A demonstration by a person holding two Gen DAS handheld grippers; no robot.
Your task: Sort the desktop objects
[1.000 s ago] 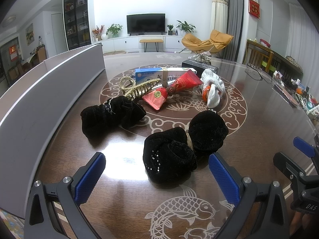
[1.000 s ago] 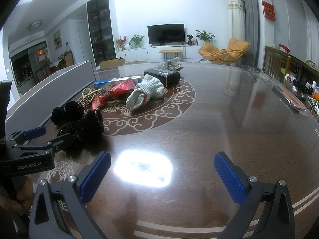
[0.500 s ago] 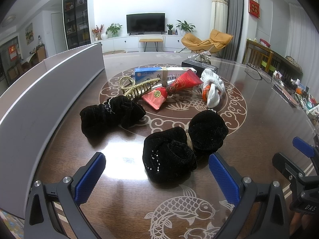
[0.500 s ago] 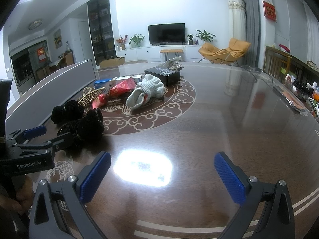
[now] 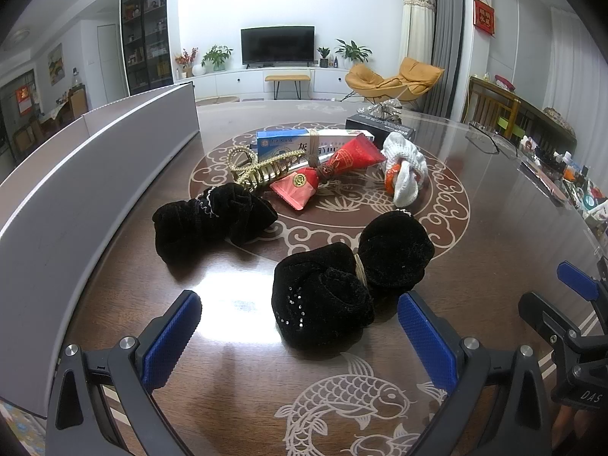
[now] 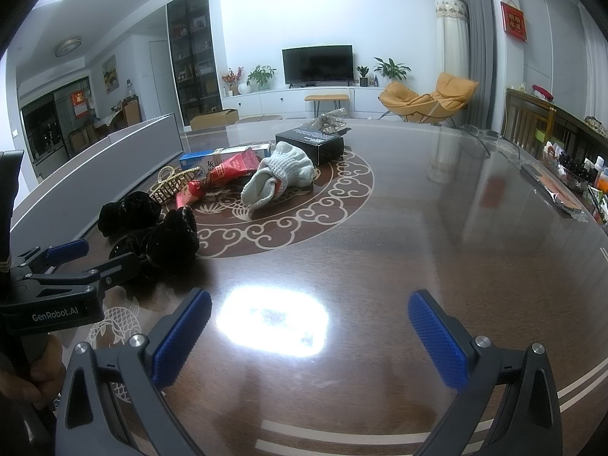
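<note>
Left gripper [image 5: 300, 336] jaws wide, nothing held, low over table [image 5: 494, 235]. Near black velvet bundle [image 5: 349, 277] between the blue pads, not touching. Second black velvet bundle [image 5: 211, 220] further out to the left, near grey panel [image 5: 76, 190]. Beyond, on the round floral inlay: gold claw clip [image 5: 262, 169], red tube [image 5: 330, 173], blue-white box [image 5: 300, 142], white knit glove [image 5: 404, 169], black box [image 5: 380, 125]. Clip, tube and blue-white box overlapping.

Right gripper [image 6: 307, 336] jaws wide, nothing held, over bare tabletop with light glare, well apart from the pile.
</note>
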